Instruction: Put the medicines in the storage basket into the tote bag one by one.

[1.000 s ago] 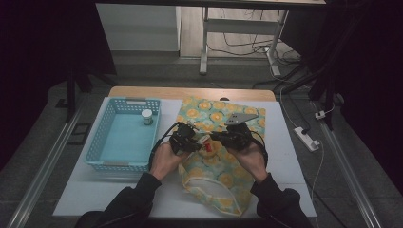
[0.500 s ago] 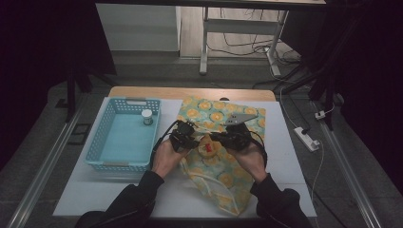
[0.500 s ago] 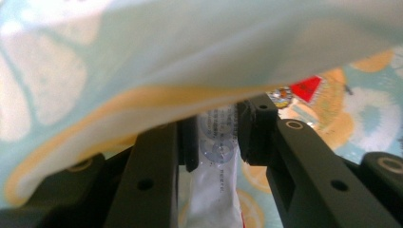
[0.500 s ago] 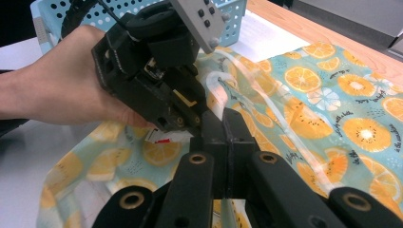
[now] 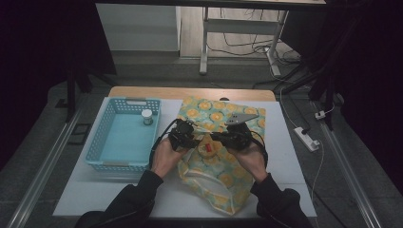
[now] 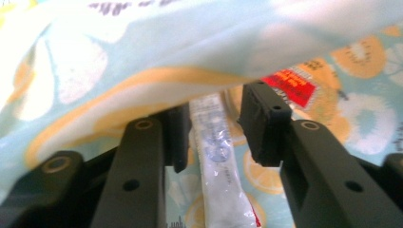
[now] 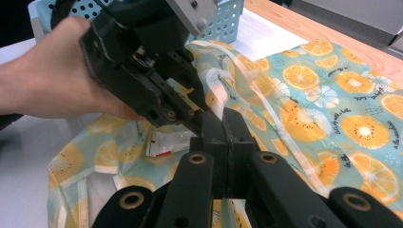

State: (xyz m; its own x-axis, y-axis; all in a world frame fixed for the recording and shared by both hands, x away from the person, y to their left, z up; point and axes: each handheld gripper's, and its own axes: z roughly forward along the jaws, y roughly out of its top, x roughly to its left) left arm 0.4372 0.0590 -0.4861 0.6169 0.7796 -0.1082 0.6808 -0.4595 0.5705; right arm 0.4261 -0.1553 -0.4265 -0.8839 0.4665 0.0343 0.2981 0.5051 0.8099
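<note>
A teal bag printed with orange slices (image 5: 223,116) lies on the table. My right gripper (image 5: 216,137) (image 7: 223,123) is shut on a fold of the bag's edge. My left gripper (image 5: 197,142) (image 6: 216,128) faces it at the bag's mouth, under the lifted fabric. Its jaws have just been opening. A white sachet (image 6: 216,161) lies between them, and the pads stand clear of it. A red-labelled packet (image 6: 290,88) (image 5: 207,148) lies just past the right-hand jaw. The right gripper view has the left gripper (image 7: 192,118) and its hand close in front.
A blue plastic basket (image 5: 102,137) stands left of the bag with a small white-capped jar (image 5: 147,116) at its far end. A white power strip (image 5: 306,138) lies at the table's right edge. Bare white tabletop (image 5: 119,194) runs along the front left.
The left gripper's jaws have spread wider. Both hands stay almost where they were over the bag. The bag's near end has shifted a little.
</note>
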